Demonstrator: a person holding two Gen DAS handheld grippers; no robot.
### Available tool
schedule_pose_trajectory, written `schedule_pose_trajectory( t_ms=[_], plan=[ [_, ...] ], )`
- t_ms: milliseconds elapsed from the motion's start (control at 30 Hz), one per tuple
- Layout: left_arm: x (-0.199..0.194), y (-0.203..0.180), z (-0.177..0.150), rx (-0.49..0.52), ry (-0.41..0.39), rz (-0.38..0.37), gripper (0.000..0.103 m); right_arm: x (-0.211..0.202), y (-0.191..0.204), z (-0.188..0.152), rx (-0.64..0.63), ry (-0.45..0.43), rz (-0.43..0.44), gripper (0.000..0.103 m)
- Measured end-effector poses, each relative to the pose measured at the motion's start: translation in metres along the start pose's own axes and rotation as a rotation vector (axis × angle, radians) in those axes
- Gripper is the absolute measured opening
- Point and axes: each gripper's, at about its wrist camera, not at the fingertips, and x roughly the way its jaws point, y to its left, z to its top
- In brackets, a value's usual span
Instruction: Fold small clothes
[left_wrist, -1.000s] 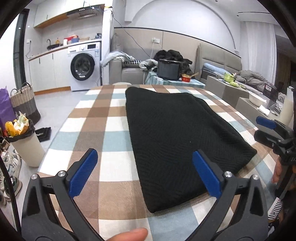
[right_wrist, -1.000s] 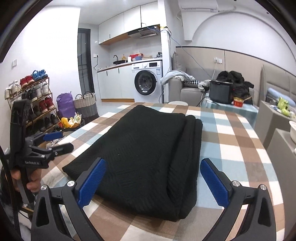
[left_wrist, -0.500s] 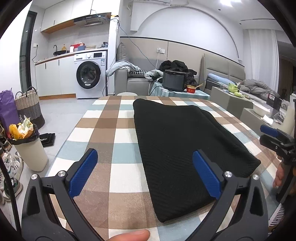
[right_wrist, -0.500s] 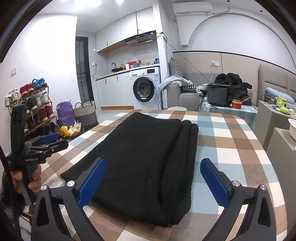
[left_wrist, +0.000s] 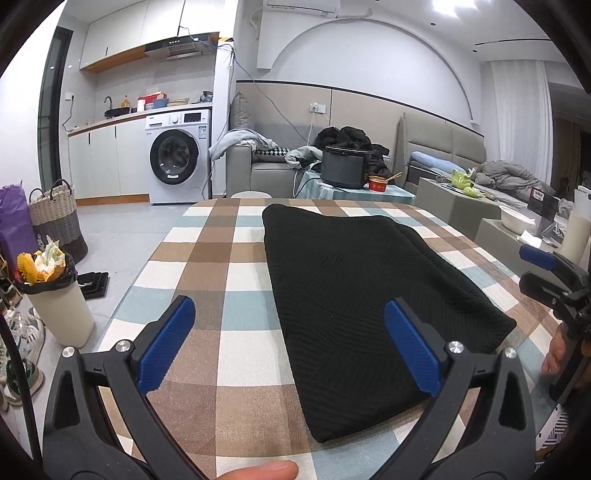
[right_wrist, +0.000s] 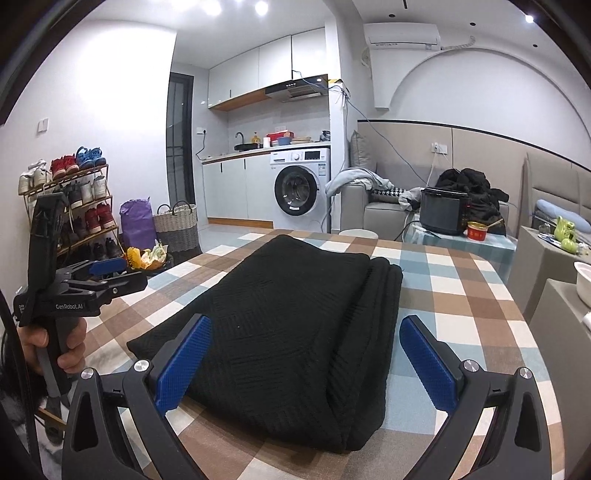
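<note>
While black knit garment lies folded on checked tablecloth, both my grippers hang above near table edge, touching nothing. Left gripper: jaws spread wide, empty. Right gripper: jaws spread wide, empty, straddling garment's near end. Garment: long flat rectangle, ribbed weave, stacked layers showing along its right side, near corners slightly rounded.

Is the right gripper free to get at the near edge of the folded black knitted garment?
Probably yes. The right gripper is open just above the folded black knitted garment, with nothing between them.
</note>
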Motion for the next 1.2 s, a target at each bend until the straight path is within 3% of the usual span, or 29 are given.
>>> schedule_pose_trajectory(
  t_ms=[1200],
  plan=[
    [-0.0054, -0.0001, -0.0005, -0.005, -0.007, -0.003, 0.102, 0.0024, -0.0063, -0.0002, 0.05, 0.016, 0.007, 0.103]
  ],
)
